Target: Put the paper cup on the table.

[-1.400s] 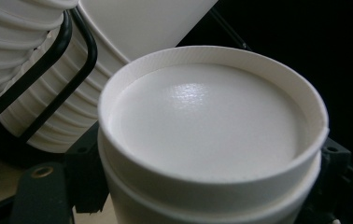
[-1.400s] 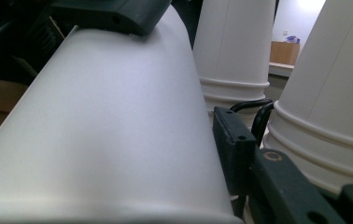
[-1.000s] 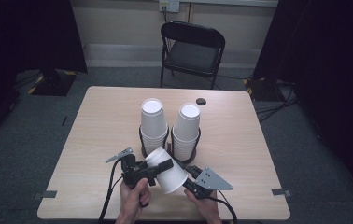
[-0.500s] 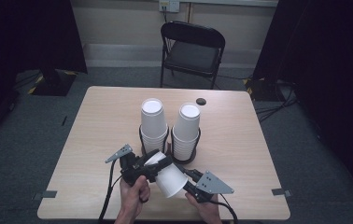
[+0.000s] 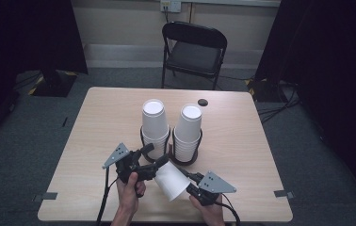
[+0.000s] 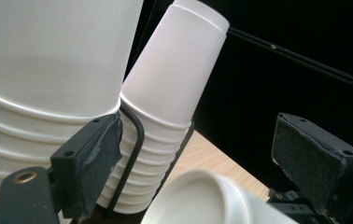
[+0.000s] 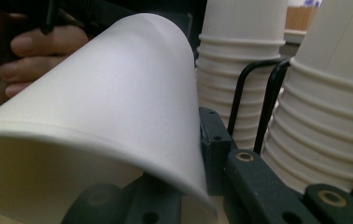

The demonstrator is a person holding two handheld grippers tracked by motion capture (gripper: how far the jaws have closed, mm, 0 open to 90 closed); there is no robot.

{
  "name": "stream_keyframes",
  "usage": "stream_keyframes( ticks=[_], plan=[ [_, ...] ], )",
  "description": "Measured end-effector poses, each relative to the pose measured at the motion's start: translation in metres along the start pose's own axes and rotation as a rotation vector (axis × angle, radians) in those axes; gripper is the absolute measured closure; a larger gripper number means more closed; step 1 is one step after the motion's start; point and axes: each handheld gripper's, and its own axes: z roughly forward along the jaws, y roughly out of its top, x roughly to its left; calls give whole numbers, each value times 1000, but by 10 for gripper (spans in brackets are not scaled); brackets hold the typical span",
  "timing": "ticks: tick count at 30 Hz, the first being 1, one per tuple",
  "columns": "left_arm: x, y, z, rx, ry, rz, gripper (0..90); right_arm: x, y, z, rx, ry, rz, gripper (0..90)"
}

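Note:
A single white paper cup lies tilted between my two grippers near the table's front edge. My right gripper is shut on its rim wall, and one finger presses the outside of the cup. My left gripper is open. Its jaws have just been opening, and the cup's closed end sits low between them with the pads off it. Just behind stand two stacks of white cups in a black wire holder.
The light wooden table has bare room left and right of the stacks. A small dark round thing lies behind the right stack. A black folding chair stands beyond the far edge.
The left gripper's jaws have spread apart and come off the cup's closed end. The right gripper keeps its hold on the rim in the same spot.

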Motion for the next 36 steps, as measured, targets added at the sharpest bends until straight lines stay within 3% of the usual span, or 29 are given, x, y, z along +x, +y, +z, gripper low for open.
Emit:
stream_keyframes(
  ticks=[4, 7, 10, 12, 15, 17, 18, 19, 24, 28, 30, 33, 36],
  plan=[
    [2, 0, -1, 15, 46, 26, 153, -1, 0, -1, 32, -10, 37, 862],
    [4, 0, -5, 22, 77, 72, 156, -4, 1, -1, 54, -16, 53, 862],
    [4, 0, -11, 18, 57, 66, 156, -5, 1, -2, 79, -15, 64, 863],
    [2, 0, -15, 14, 100, 119, 156, -5, 0, -2, 102, -13, 70, 863],
    [3, 0, -18, 16, 75, 161, 155, -6, -2, -3, 122, -15, 76, 863],
    [4, 2, -18, 33, 101, 193, 178, -6, -3, -4, 130, -12, 81, 863],
    [4, 3, -18, 53, 105, 246, 233, -7, -3, -4, 134, -9, 88, 863],
    [4, 3, -18, 53, 105, 246, 232, -7, -3, -4, 134, -9, 88, 863],
    [-4, -1, -18, 113, 145, 383, 216, -12, -1, -8, 167, -8, 91, 864],
    [-3, -5, -19, 138, 151, 418, 203, -16, 0, -11, 178, -13, 103, 864],
    [-2, -7, -20, 138, 130, 409, 188, -20, 1, -13, 196, -2, 117, 864],
    [0, -11, -21, 144, 147, 414, 168, -24, 2, -15, 216, -2, 127, 864],
    [0, -14, -24, 156, 157, 455, 154, -28, 4, -13, 255, -8, 123, 864]
  ],
)
